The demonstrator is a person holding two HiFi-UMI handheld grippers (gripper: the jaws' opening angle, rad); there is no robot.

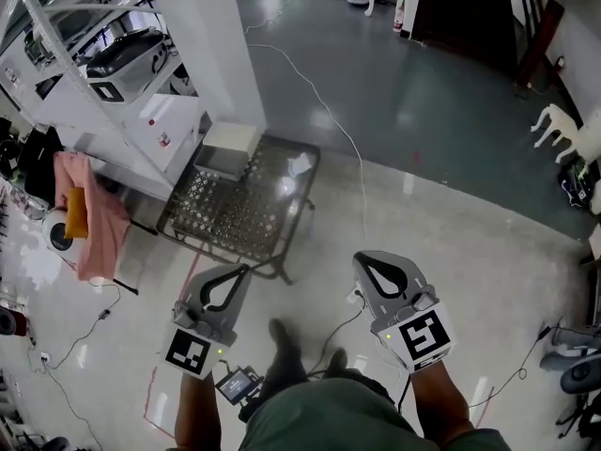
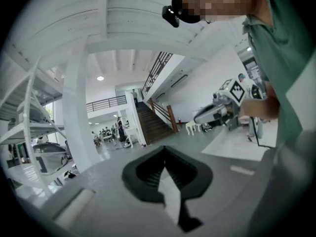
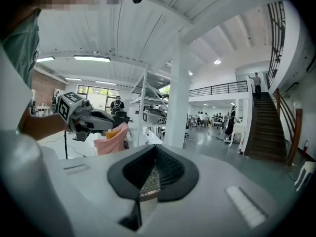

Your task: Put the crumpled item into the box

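While the left gripper (image 1: pixel 239 275) and right gripper (image 1: pixel 369 262) both hang pressed together and empty, the small white crumpled paper-like item (image 1: pixel 299 165) lies near the dark wire-mesh table's (image 1: pixel 218 216) far right corner, and the pale box (image 1: pixel 230 145) sits at its far left corner. The item looks light, soft and crushable; pinch a raised fold.

- Open floor (image 1: pixel 451 224) is stretching ahead and to your right, leaving you free passage.
- The mesh box (image 1: pixel 230 214) is sitting ahead to your left, open-topped.
- A white column (image 1: pixel 202 45) and shelving (image 1: pixel 75 45) are crowding its far side.
- A white cable (image 1: pixel 329 117) is trailing along the floor beside its right edge.
- A pink cloth (image 1: pixel 89 214) is hanging well left.
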